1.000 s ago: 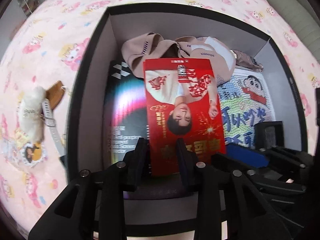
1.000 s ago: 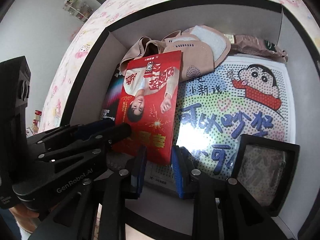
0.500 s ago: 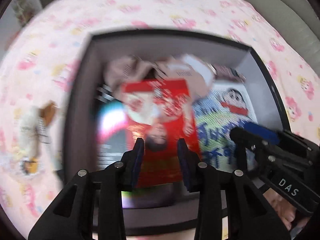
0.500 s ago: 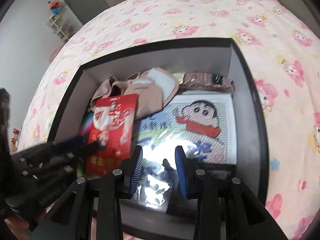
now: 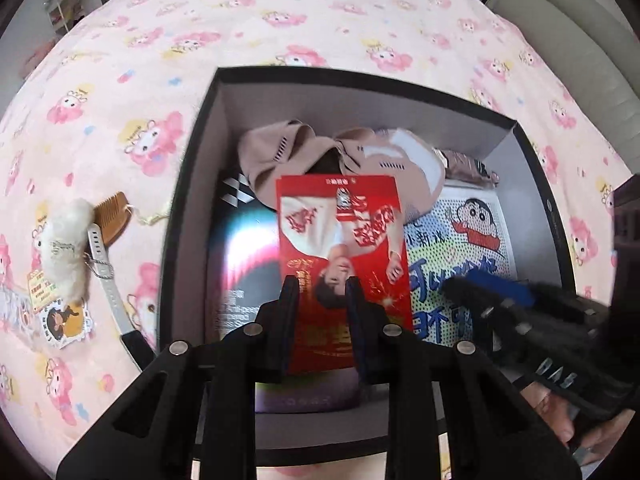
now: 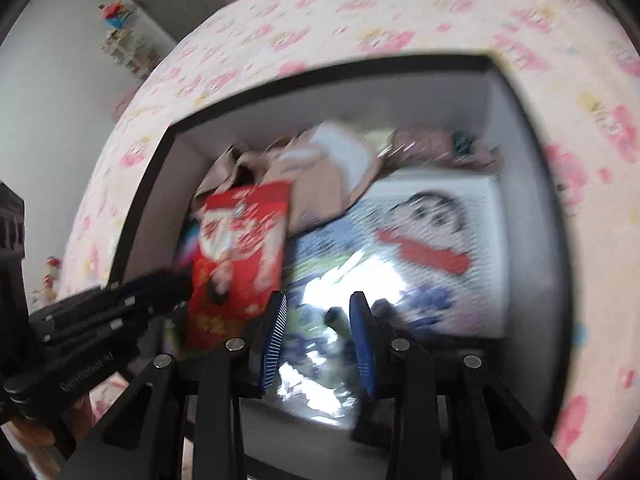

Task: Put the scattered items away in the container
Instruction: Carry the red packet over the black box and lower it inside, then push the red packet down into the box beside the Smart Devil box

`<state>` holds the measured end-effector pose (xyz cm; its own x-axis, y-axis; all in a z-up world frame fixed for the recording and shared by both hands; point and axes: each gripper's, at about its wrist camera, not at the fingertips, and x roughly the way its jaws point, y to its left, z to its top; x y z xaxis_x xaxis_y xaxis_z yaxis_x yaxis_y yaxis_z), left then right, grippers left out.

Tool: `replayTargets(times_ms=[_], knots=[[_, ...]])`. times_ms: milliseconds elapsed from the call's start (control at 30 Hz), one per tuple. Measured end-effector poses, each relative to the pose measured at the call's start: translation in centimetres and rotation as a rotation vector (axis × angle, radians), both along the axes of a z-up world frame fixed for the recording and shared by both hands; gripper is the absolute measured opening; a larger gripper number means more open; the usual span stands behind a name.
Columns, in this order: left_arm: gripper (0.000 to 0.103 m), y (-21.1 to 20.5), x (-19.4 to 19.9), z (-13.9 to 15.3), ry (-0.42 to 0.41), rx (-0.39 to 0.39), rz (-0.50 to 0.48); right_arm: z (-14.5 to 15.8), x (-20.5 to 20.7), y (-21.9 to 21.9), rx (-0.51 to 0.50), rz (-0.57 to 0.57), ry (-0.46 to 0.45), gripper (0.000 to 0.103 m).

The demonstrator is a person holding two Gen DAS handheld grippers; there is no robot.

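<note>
A black box (image 5: 192, 184) with grey inner walls sits on the pink bedspread. Inside lie a red packet (image 5: 340, 248), a beige garment (image 5: 288, 152), a cartoon bead picture (image 5: 472, 236) and a dark screen-protector box (image 5: 240, 264). My left gripper (image 5: 322, 308) is open and empty above the red packet. My right gripper (image 6: 318, 336) is open and empty above the bead picture (image 6: 420, 240); the red packet (image 6: 236, 248) is to its left. Outside the box at the left lie a wooden comb (image 5: 112, 216), a fluffy white keychain (image 5: 64, 240) and a white watch (image 5: 108, 292).
The bedspread (image 5: 320, 24) surrounds the box. A sticker (image 5: 64, 320) lies beside the keychain. A grey sofa (image 5: 580, 40) is at the far right. The right wrist view is blurred; a shelf (image 6: 124, 44) stands by the wall.
Both grippers have pulled up and back from the box, so its whole rim shows. The red packet stays lying in the box.
</note>
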<state>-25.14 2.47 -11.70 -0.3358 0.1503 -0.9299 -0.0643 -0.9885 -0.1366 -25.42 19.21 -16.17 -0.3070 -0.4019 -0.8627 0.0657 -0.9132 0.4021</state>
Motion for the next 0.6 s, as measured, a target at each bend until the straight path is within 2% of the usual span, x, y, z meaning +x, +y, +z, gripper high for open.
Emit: replayTargets(times_ms=[67,167,267,400,500,533,600], knots=[[0.024,-0.2,-0.1,0.1,0.004,0.007,0.006,-0.7,-0.2,-1.0,-0.014,0.025,-0.024,0.029],[0.024,-0.7,-0.8,-0.4,0.007,0.027,0.011,-1.8,-1.1,-2.4,0.015,0.044,-0.056,0.029],[0.024,-1.0,-0.6,-0.5,0.019,0.049,0.001,-1.7,-1.6,-3.4,-0.002,0.064,-0.063,0.029],[0.024,-1.5,-0.9,-0.8,0.014,0.035,-0.002,-1.9,-1.6,-5.1,0.020,0.122,-0.065,0.029],[0.024,-1.4,-1.1,-1.3,0.002,0.039,-0.009,-2.0,-1.2,-5.5,-0.072,0.165,-0.095,0.029],[0.024,-1.2,-1.1,-1.4,-0.002,0.045,-0.016,-1.8,-1.0,-5.1,-0.067,0.149,-0.089,0.029],[0.024,-0.3,-0.9,-1.5,0.004,0.068,-0.047,-0.6,-0.6,-3.8,0.066,0.071,-0.022,0.029]])
